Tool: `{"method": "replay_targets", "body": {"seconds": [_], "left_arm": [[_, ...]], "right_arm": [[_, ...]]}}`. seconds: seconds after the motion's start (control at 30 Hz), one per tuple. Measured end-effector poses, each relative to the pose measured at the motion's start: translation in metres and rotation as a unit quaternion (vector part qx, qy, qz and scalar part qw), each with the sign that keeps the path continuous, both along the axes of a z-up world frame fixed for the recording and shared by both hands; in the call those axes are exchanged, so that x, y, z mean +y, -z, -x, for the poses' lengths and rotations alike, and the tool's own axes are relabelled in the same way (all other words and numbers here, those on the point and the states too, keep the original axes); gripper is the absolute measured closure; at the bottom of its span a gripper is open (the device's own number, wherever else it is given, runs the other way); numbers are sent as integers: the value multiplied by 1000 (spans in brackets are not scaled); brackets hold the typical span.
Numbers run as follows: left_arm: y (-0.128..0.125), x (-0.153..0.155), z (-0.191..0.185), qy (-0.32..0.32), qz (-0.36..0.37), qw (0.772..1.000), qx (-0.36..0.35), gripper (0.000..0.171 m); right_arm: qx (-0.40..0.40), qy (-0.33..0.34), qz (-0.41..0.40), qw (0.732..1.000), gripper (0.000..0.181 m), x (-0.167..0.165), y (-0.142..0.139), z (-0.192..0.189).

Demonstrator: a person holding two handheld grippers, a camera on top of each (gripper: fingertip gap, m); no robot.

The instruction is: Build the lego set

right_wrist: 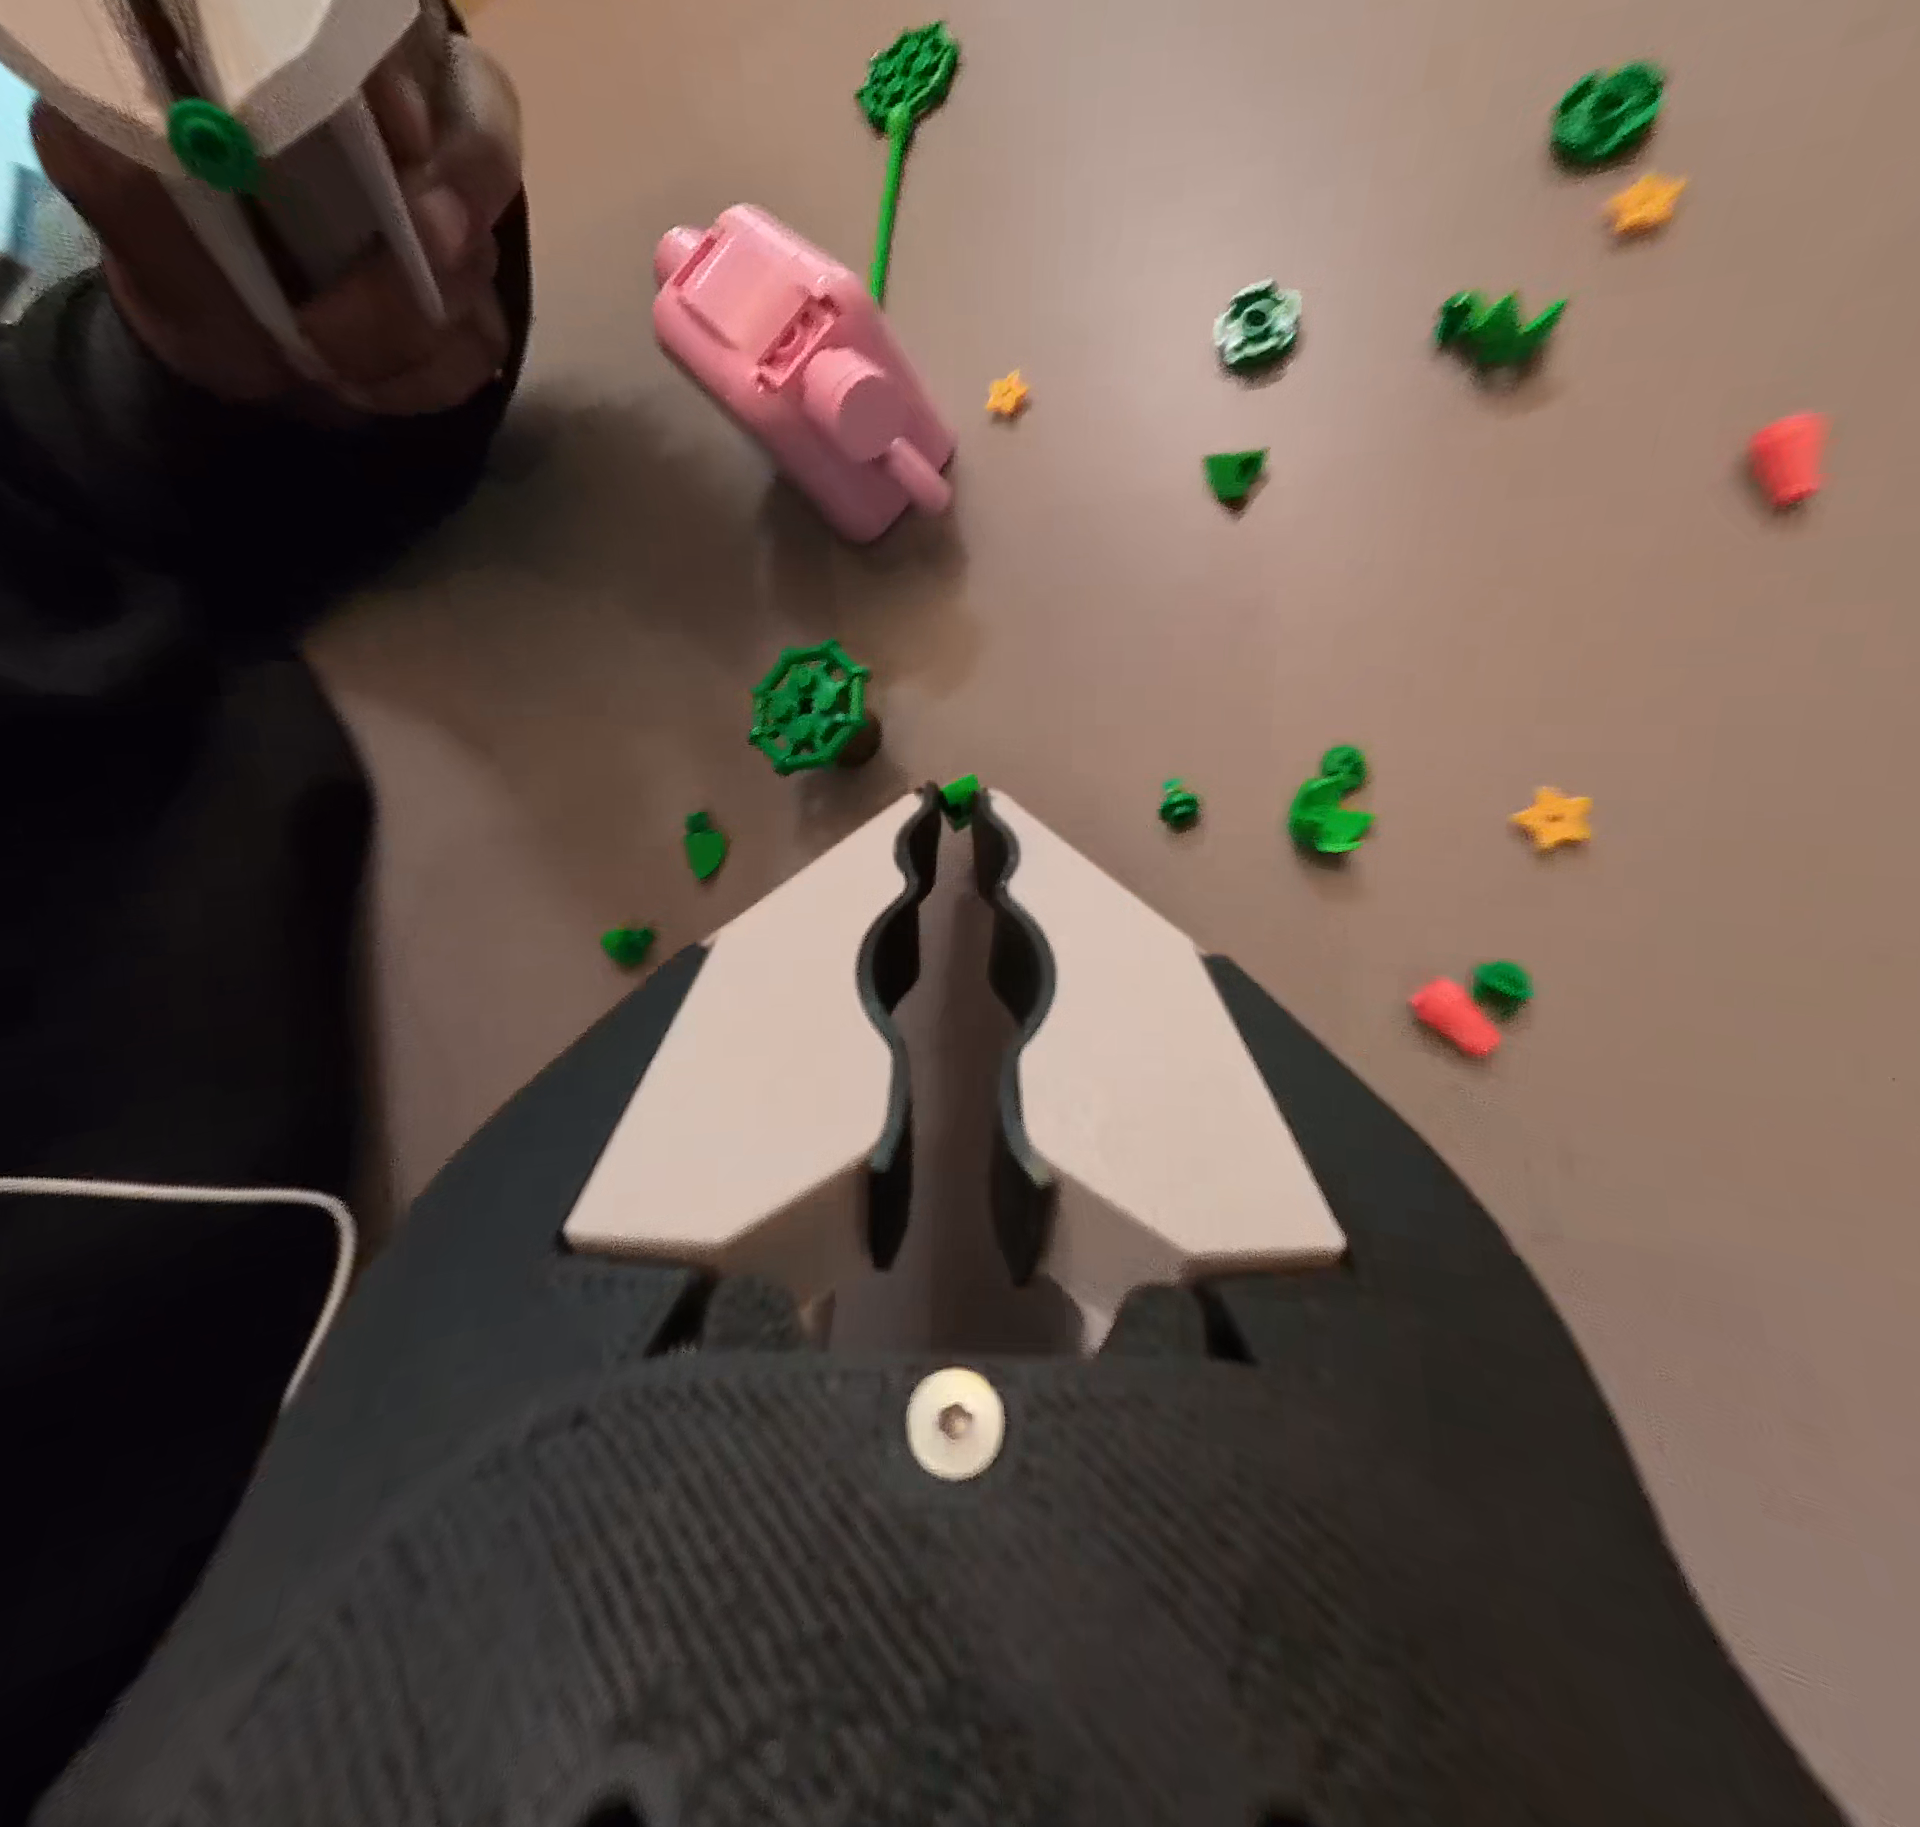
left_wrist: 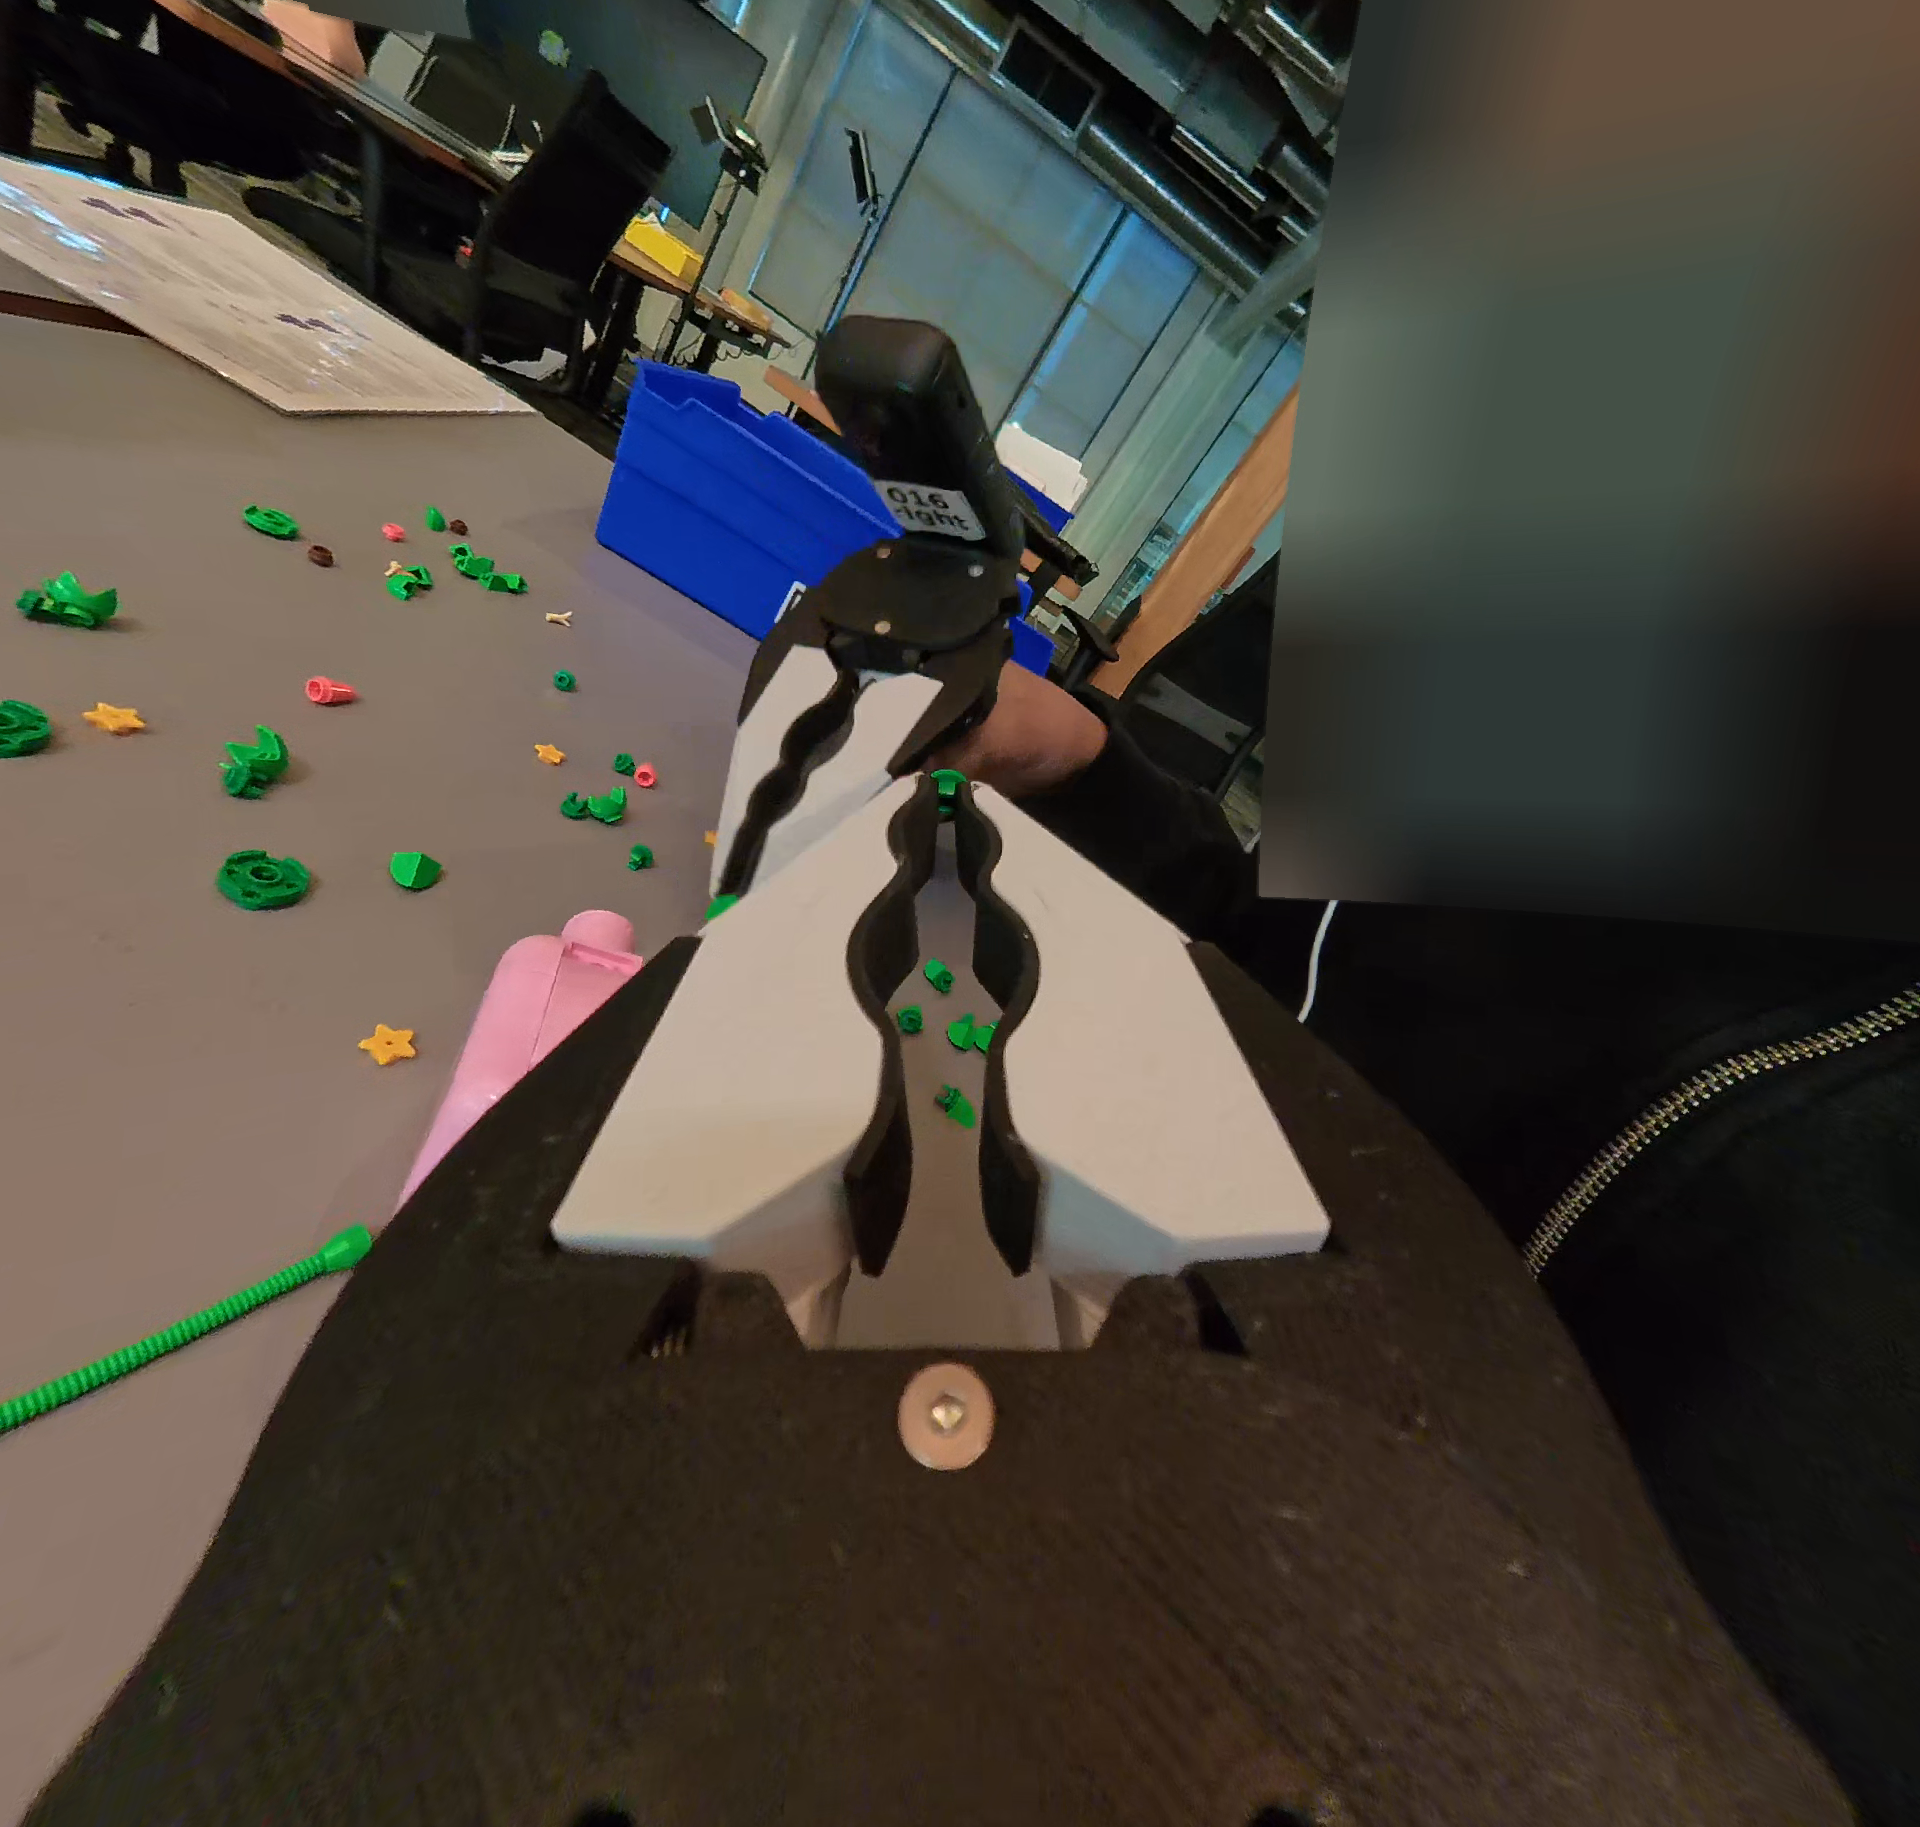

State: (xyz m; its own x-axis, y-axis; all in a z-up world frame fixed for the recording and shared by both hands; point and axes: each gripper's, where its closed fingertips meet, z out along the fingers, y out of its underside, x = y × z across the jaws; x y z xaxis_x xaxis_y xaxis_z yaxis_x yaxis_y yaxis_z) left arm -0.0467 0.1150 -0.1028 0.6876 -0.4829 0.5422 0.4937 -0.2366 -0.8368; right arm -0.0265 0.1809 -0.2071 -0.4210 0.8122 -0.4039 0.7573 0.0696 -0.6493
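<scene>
My left gripper (left_wrist: 945, 790) is shut on a small round green piece (left_wrist: 945, 788) and holds it up above the table; it also shows at the top left of the right wrist view (right_wrist: 213, 151), with the round green piece (right_wrist: 213, 144) at its tips. My right gripper (right_wrist: 958, 803) is shut on a tiny green piece (right_wrist: 958, 798) above the table. In the left wrist view the right gripper (left_wrist: 727, 894) points down, just left of my left fingertips. A pink block (right_wrist: 800, 375) lies on the grey table (right_wrist: 1351, 634).
Several loose green leaf pieces, orange stars (right_wrist: 1551, 818) and red cones (right_wrist: 1455, 1017) are scattered on the table. A green web-shaped wheel (right_wrist: 808, 705) lies near my right fingertips. A ribbed green stem (left_wrist: 177, 1341), a blue bin (left_wrist: 717, 499) and an open booklet (left_wrist: 229, 291) are farther off. The grippers' ends are close to 12 centimeters from one another. The pink block (right_wrist: 800, 375) is about 8 centimeters from both grippers' fingertips.
</scene>
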Motion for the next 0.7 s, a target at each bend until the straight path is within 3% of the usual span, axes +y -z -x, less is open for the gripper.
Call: {"method": "replay_targets", "body": {"seconds": [0.2, 0.7], "left_arm": [[2, 2, 0, 1, 2, 1000, 4, 171], [2, 2, 0, 1, 2, 1000, 5, 171]], "right_arm": [[-39, -8, 29, 999, 177, -4, 9, -10], [-37, 15, 16, 999, 177, 16, 10, -15]]}}
